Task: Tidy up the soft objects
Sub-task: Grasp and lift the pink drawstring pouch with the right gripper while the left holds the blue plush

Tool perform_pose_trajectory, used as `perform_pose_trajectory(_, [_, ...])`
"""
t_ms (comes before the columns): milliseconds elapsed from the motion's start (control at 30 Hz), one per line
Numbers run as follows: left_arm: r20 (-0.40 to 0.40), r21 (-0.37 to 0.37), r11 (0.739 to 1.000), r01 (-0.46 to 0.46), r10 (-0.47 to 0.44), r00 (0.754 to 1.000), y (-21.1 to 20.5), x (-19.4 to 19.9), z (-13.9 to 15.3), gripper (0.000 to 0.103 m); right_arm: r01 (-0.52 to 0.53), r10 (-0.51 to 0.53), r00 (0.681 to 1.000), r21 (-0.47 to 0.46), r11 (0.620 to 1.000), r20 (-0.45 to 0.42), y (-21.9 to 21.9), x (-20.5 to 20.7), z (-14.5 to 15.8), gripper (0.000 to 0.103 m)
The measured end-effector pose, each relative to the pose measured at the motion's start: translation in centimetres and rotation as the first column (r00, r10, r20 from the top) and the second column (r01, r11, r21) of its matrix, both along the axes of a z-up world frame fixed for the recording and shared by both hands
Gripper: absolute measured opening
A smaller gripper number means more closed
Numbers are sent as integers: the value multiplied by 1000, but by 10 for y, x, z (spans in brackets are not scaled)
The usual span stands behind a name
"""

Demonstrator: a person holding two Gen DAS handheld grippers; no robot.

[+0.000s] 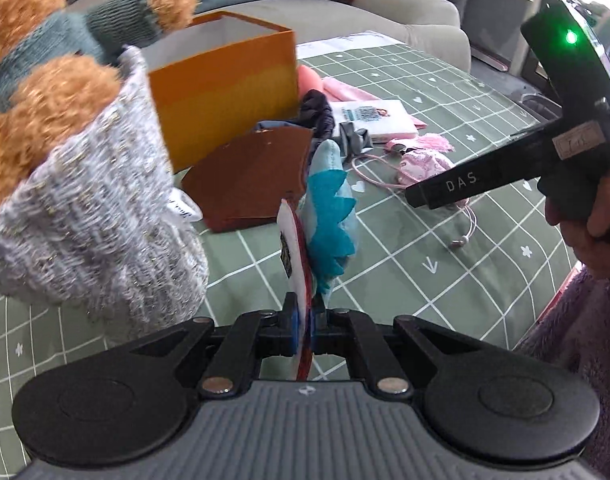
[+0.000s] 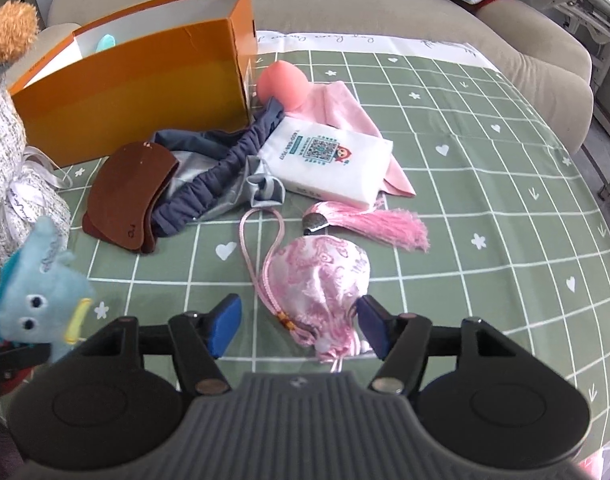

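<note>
Blue felt toy (image 1: 325, 216) sits clamped in the left claw (image 1: 303, 320), raised over the green counter (image 1: 445, 280). The right claw (image 2: 297, 326) stands apart around a pink pouch (image 2: 321, 280), with an orange box (image 2: 137, 96) at eleven o'clock.

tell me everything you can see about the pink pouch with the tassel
The pink pouch is a small drawstring bag of shiny satin-like cloth with a swirling pink and white pattern, gathered at its near end. A pink cord loops from it, and a pink tassel with a dark cap lies beyond it. It rests flat on the green checked cloth, between the fingers of the right gripper, whose jaws stand open. One blue pad sits at its edge; I cannot tell whether it touches.
</note>
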State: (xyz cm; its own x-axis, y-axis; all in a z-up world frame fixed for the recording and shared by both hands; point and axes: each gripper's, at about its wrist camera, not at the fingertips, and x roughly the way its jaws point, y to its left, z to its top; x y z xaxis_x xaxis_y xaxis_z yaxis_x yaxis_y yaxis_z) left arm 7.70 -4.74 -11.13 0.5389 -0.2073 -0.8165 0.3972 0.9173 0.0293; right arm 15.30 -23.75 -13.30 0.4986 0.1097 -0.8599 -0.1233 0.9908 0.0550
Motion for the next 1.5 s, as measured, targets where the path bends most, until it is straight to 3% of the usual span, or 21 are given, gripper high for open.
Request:
perform_pose_trajectory(133, [-4, -17, 1000, -22, 22, 1000, 6, 0, 1, 5, -4, 4, 1000, -2, 1000, 7, 2, 4, -3, 63])
perform_pose_trajectory(300, [-12, -28, 999, -26, 26, 1000, 6, -1, -1, 5, 1, 0, 1000, -26, 1000, 12, 3, 6, -7, 54])
perform_pose_trajectory(367, [-13, -31, 999, -28, 28, 1000, 6, -1, -1, 5, 9, -9, 1000, -32, 999, 4, 1, 7, -10, 45])
perform_pose_trajectory(600, [-11, -41, 998, -37, 36, 999, 5, -3, 3, 5, -7, 8, 1000, -36, 999, 25, 4, -1, -6, 35])
perform_pose_trajectory(967, [-2, -66, 995, -73, 73, 997, 13, -13, 18, 5, -94, 98, 989, -38, 995, 115, 34, -44, 51, 33])
perform_pose_trajectory(1133, [25, -75, 993, -87, 89, 996, 19, -21, 30, 6, -108, 107, 987, 6, 994, 124, 48, -72, 79, 33])
perform_pose_trajectory(1500, [45, -60, 988, -142, 145, 988, 34, -42, 50, 6, -174, 165, 974, 44, 984, 155, 79, -128, 113, 33])
